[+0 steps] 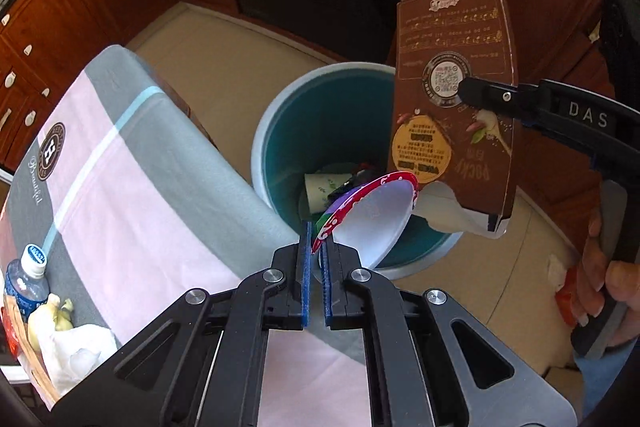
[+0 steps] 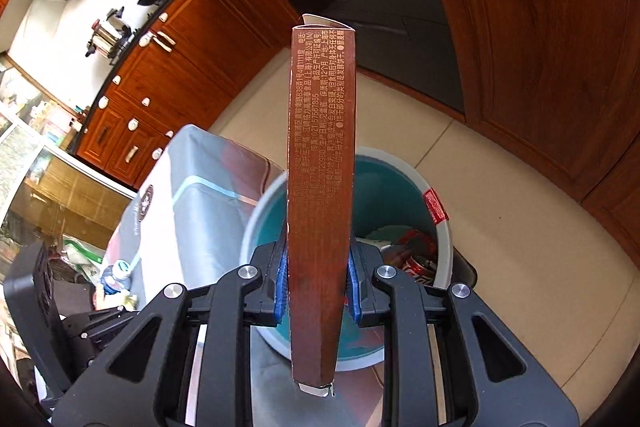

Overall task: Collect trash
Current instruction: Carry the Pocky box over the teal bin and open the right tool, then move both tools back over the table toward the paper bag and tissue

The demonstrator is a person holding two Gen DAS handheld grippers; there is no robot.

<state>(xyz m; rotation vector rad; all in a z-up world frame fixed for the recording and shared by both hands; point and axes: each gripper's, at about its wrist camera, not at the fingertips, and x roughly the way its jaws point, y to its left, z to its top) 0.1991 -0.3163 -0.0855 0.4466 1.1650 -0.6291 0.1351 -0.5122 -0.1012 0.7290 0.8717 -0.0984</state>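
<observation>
The left hand-held gripper (image 1: pixel 316 251) is clenched on the rim of a red-edged paper bowl (image 1: pixel 374 217), which hangs tilted over the near rim of the trash bin (image 1: pixel 276 107). The right hand-held gripper (image 2: pixel 318 275) grips a flat brown carton (image 2: pixel 322 147) by its broad faces, holding it upright above the bin (image 2: pixel 440 227), narrow printed edge toward the camera; the left view shows the carton (image 1: pixel 452 107) torn open at its lower end. The bin stands on the floor just beside the table's corner and holds a paper cup (image 1: pixel 320 189) and a red can (image 2: pixel 418 263). The table wears a pink-and-grey cloth (image 1: pixel 120 167); a small bottle (image 1: pixel 26 283) and crumpled tissue (image 1: pixel 76 355) lie at its far edge.
</observation>
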